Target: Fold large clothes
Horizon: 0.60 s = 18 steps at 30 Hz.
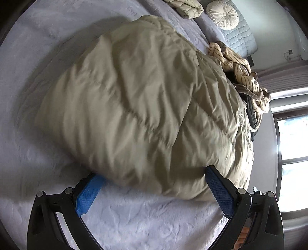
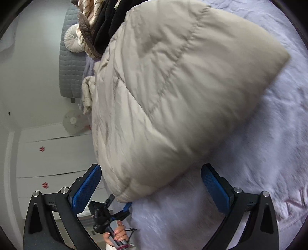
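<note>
A large beige puffer jacket (image 1: 138,100) lies folded in a thick bundle on the pale lilac bedspread (image 1: 134,215). My left gripper (image 1: 154,178) is open, its blue pads (image 1: 87,194) straddling the bundle's near edge; the left fingertip is tucked under the fabric. In the right wrist view the same jacket (image 2: 173,92) fills the frame. My right gripper (image 2: 152,173) is open with the bundle's corner between its jaws, not pinched. The left gripper (image 2: 123,209) and the hand that holds it show below that corner.
A heap of striped cream and dark clothes (image 1: 248,80) lies beyond the jacket. A round cream cushion (image 1: 223,14) and a quilted grey headboard (image 1: 240,36) stand at the bed's head. A bright window (image 1: 294,157) is on the right. White cupboard doors (image 2: 52,153) face the bed.
</note>
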Each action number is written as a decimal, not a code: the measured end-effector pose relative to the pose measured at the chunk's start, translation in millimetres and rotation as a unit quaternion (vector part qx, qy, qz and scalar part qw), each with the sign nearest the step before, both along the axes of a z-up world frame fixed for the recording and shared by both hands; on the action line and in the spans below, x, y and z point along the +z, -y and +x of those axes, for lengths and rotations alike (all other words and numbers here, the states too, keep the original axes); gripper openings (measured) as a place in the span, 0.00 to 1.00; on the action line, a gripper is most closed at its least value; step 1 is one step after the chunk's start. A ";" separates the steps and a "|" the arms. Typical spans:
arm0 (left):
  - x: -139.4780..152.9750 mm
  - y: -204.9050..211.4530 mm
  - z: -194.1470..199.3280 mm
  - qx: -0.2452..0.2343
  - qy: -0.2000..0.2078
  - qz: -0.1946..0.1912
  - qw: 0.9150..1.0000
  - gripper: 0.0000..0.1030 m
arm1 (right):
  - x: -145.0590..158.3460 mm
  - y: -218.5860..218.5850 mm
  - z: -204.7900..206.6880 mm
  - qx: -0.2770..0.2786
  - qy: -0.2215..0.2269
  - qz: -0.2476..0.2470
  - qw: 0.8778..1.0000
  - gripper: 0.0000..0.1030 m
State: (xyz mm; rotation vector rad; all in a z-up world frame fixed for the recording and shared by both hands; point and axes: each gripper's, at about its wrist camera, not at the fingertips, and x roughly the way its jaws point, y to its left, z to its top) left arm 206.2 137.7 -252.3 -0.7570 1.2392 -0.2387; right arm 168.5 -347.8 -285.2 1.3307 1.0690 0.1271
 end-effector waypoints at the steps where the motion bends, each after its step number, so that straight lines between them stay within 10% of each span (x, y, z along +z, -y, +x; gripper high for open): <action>1: 1.2 1.2 4.2 -0.001 0.005 0.000 1.000 1.00 | 0.1 0.8 2.1 -0.004 0.003 0.003 1.000 1.00; 15: -26.2 4.0 43.9 0.051 0.003 -0.027 0.998 0.98 | -27.3 3.3 46.1 -0.039 0.030 0.033 0.998 1.00; 18: -18.1 3.4 44.8 0.040 0.021 -0.026 0.999 0.41 | -21.5 3.1 43.6 -0.044 0.036 0.039 0.998 1.00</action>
